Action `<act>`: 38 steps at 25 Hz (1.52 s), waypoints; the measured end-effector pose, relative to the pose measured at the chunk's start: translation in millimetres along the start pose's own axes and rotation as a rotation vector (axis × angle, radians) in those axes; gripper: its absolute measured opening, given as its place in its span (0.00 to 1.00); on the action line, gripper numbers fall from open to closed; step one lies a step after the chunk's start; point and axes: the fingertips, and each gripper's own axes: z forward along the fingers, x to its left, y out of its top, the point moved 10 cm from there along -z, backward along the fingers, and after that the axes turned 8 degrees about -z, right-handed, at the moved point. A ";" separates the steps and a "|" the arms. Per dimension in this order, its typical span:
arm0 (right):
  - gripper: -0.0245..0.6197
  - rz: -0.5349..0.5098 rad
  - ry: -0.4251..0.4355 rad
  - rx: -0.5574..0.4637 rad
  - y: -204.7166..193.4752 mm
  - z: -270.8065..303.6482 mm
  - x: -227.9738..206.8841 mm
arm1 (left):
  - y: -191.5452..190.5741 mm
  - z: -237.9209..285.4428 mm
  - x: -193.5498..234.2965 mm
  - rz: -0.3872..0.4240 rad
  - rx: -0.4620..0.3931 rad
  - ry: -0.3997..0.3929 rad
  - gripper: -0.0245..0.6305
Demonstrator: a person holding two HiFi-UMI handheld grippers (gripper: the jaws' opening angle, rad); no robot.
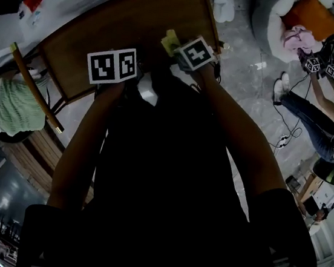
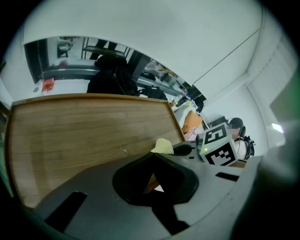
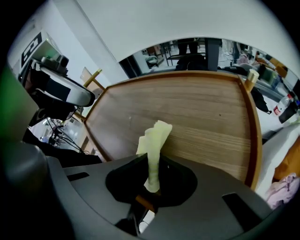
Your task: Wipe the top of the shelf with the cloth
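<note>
Right gripper (image 3: 151, 161): jaws clenched on the cloth (image 3: 154, 140), which is pinched low down. A narrow pale yellow-green tuft stands up out of the jaws and past their tips.
Left gripper (image 2: 152, 159): jaws drawn together with nothing between them. It has no part in the hold.
Cloth, from the left jaws: just beyond their tips and off to the right, near the right gripper's marker cube (image 2: 218, 145).
Shelf top (image 3: 201, 112): bare wood stretching ahead of both sets of jaws. From the right jaws most of it lies ahead and to the right.
Contact: the tuft's free end overlaps the wood in the right gripper view. I cannot tell whether it actually touches.
Stage (judgement): start of the wipe. The cloth is in hand at the near edge, and the broad run of board beyond the tips is not yet covered.
Risk 1: the cloth is bunched thin, so each pass would clean only a narrow stripe and leave bands unwiped unless the passes overlap.
Risk 2: little fabric projects past the tips. Pressing down too steeply could put the hard jaw ends on the wood instead of the cloth.
Risk 3: drag along the board may pull the tuft out of the pinch, since only a slim neck of cloth is held.
Risk 4: the two grippers sit close side by side, so a sideways sweep toward the left jaws could knock them together.
Risk 5: the corner post (image 3: 253, 75), far ahead and to the right of the right jaws, could snag the cloth on a long stroke.
</note>
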 end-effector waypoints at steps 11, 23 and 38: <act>0.11 0.043 -0.116 0.014 -35.3 -45.5 -44.9 | 3.2 36.9 -46.4 0.040 0.033 -0.033 0.05; 0.11 0.184 -0.105 0.030 -41.4 -54.7 -64.3 | -4.5 30.8 -48.9 0.031 0.004 -0.062 0.05; 0.11 0.058 0.379 -0.895 110.2 -208.0 40.5 | 9.5 -100.6 17.0 0.062 -0.175 -0.084 0.05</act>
